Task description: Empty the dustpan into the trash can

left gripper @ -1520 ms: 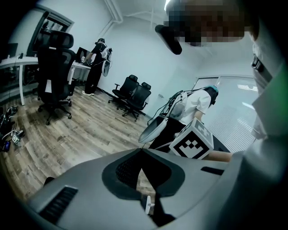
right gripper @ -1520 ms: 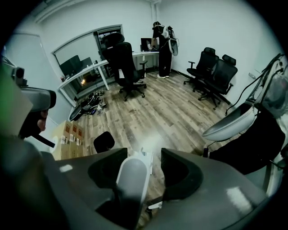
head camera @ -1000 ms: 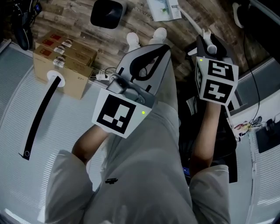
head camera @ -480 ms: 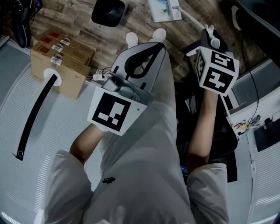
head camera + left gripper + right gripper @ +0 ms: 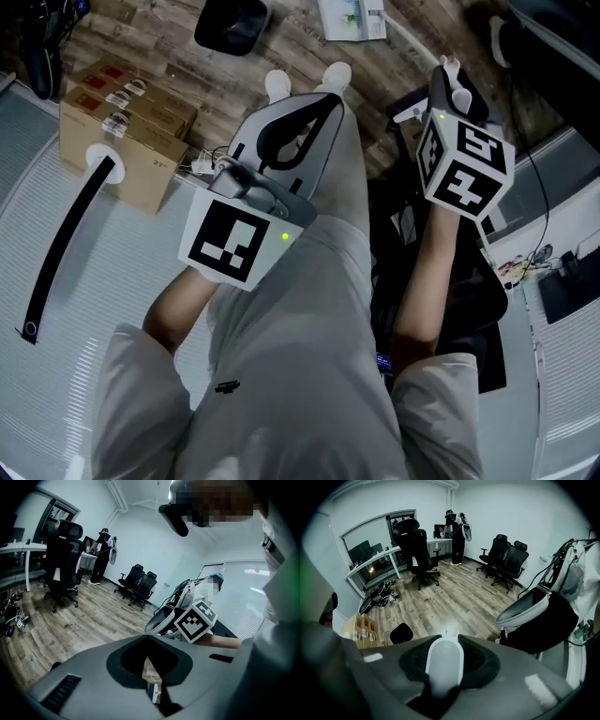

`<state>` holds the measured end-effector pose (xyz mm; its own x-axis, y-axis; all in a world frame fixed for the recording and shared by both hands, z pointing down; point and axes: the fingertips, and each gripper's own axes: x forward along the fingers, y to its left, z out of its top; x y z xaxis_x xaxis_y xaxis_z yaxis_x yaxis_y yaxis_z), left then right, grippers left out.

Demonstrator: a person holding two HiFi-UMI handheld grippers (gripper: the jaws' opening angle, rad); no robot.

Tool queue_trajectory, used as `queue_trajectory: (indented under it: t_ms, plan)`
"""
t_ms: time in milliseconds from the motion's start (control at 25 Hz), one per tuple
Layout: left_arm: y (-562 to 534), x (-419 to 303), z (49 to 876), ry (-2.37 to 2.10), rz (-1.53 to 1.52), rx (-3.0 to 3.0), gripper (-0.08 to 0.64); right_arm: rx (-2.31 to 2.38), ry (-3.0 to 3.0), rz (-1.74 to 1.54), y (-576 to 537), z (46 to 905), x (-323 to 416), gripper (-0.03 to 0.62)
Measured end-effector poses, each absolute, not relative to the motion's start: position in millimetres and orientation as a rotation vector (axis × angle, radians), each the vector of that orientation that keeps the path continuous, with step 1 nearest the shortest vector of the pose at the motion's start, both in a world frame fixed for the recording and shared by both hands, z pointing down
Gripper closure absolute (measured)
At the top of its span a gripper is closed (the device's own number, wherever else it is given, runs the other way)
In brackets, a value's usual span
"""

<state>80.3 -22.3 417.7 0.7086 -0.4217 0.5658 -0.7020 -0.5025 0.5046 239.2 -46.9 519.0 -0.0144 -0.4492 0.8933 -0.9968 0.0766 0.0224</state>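
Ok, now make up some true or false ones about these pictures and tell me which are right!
1. The right tongs grip a white handle. True. They have just been closing, and the handle sits between them.
2. The left tongs stand wide open. False: they are shut.
3. Cardboard boxes lie on the wooden floor. True.
4. The person's shoes are black. False: they are white.
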Motion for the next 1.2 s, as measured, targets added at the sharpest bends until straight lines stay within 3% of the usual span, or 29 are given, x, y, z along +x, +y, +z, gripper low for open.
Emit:
queue_trajectory:
  t_ms: [800,1200]
  plan:
    - [-33.5,75.2,377.9,-0.822,0.476,2.379,0.558,1.574,-1.750,0.746,-67.9,369.8,185.8,0.475]
    - [-49.5,92.2,368.9,-0.608,0.484,2.499,0.477,1.615,-1.834,0.699,-72.0,301.4,161.7,0.474]
